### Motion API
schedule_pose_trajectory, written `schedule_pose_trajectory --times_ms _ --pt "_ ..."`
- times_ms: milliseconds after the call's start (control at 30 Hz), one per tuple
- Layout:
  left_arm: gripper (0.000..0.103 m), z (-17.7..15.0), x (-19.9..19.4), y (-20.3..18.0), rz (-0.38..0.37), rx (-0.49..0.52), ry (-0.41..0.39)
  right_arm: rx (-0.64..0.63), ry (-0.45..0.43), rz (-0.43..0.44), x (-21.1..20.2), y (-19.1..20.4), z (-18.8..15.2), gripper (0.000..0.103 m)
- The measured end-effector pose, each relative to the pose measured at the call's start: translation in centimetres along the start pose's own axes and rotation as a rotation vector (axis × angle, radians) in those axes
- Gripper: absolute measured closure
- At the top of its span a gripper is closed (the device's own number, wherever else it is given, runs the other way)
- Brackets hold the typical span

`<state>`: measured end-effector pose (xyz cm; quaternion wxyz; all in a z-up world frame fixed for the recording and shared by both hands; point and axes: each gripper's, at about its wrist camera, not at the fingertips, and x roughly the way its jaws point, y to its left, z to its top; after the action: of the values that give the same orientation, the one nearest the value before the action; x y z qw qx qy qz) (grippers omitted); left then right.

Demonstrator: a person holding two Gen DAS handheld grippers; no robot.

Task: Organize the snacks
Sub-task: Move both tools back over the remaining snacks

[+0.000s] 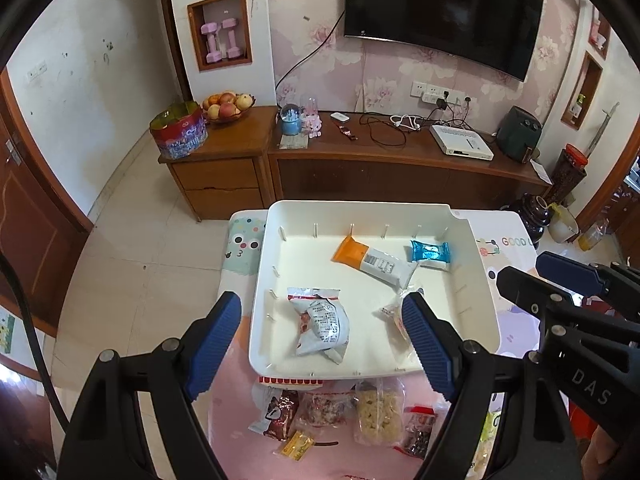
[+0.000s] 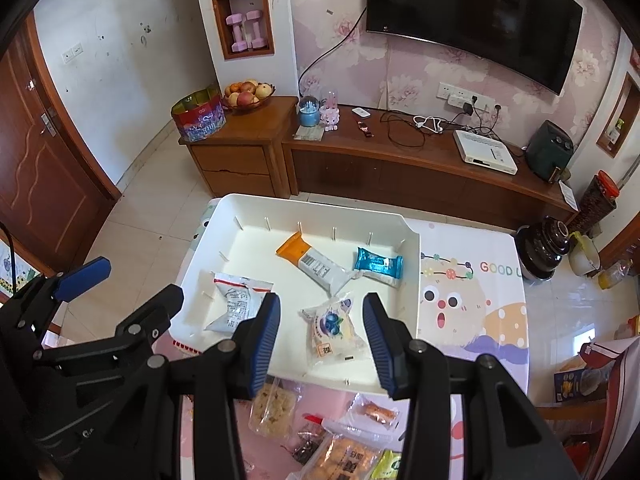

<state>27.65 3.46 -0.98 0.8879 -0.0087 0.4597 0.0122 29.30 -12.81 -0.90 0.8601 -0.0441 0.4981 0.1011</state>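
A white bin (image 1: pixel 276 216) (image 2: pixel 412 280) sits on the table. In it lie an orange-and-white bar (image 1: pixel 372 260) (image 2: pixel 316 266), a blue packet (image 1: pixel 430 251) (image 2: pixel 378 264), a white-and-red packet (image 1: pixel 322 322) (image 2: pixel 236 300) and a clear blueberry cake packet (image 2: pixel 332 326), partly hidden in the left wrist view (image 1: pixel 392 312). My left gripper (image 1: pixel 322 312) is open and empty above the bin's near left part. My right gripper (image 2: pixel 320 312) is open and empty above the blueberry packet. Several loose snacks (image 1: pixel 376 408) (image 2: pixel 276 404) lie in front of the bin.
The table has a pink cartoon cloth (image 2: pixel 472 300). Behind it stands a wooden TV cabinet (image 1: pixel 360 168) with a fruit bowl (image 1: pixel 228 108), a tin, cables and a white box. A TV (image 1: pixel 440 12) hangs above. A dark jar (image 2: pixel 540 248) stands on the floor at right.
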Motion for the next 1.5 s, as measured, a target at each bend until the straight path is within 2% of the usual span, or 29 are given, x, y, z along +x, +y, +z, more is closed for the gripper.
schedule_pose_trajectory --times_ms 133,500,667,867,1033,1267,1500 --pt "0.020 -0.8 -1.5 -0.2 0.009 0.020 -0.012 0.013 -0.006 -0.001 -1.0 0.0 -0.7 0.060" --pt "0.017 -3.3 -6.8 0.5 -0.030 0.030 -0.053 0.054 -0.047 -0.009 -5.7 0.4 -4.0 0.060" --pt "0.016 -5.1 -8.9 0.8 -0.066 0.032 -0.071 0.077 -0.062 -0.018 -7.7 0.6 -6.0 0.059" --pt "0.011 -7.8 -10.8 1.1 -0.115 0.046 -0.091 0.109 -0.075 -0.020 -10.0 0.2 -9.4 0.053" --pt "0.011 -10.5 -10.7 0.8 -0.139 0.076 -0.069 0.136 -0.061 -0.029 -10.7 -0.3 -12.6 0.050" --pt "0.011 -14.4 -9.1 0.8 -0.137 0.113 -0.010 0.206 0.012 -0.045 -9.1 -1.8 -16.9 0.049" --pt "0.011 -18.2 -5.2 0.5 -0.133 0.125 0.095 0.298 0.103 -0.053 -6.3 -4.3 -20.6 0.049"
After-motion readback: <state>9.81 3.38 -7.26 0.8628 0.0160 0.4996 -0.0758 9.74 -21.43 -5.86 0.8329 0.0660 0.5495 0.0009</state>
